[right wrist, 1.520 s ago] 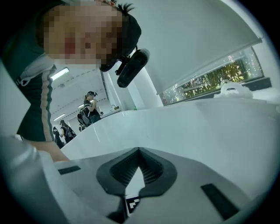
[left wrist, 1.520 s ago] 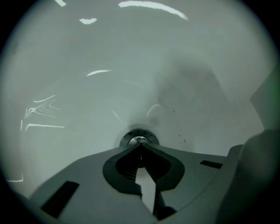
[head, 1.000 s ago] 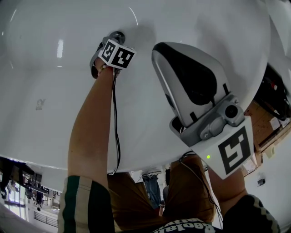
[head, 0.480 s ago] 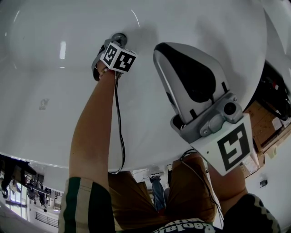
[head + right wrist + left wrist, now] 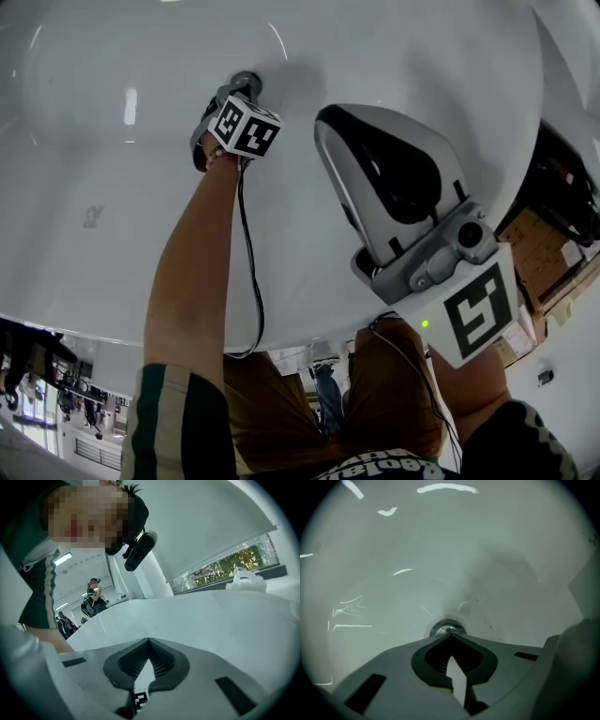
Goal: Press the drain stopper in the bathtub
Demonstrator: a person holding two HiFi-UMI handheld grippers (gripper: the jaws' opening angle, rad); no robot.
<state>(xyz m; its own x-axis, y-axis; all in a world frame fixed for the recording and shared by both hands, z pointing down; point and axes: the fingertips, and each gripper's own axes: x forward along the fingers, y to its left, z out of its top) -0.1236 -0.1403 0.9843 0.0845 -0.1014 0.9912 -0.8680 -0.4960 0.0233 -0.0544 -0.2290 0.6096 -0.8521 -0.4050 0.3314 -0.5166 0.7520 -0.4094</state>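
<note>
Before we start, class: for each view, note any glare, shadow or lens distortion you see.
Head view: fisheye curves the bathtub, with glare streaks. Left gripper view: dark vignetted corners, glare streaks above, drain stopper glinting. Right gripper view: bright window, curved edges.

The tub (image 5: 103, 122) is glossy white all over, with pale streaks of light. The stopper (image 5: 447, 629) is shiny chrome. The left claw (image 5: 450, 635) is grey with black ribbed pads, and its cube (image 5: 242, 127) bears black-and-white squares. The right claw (image 5: 149, 640) is light grey, black inside, and likewise marked. The sleeve (image 5: 173, 422) is dark green with pale stripes, the cable (image 5: 249, 253) black, the trousers (image 5: 384, 394) brown.
</note>
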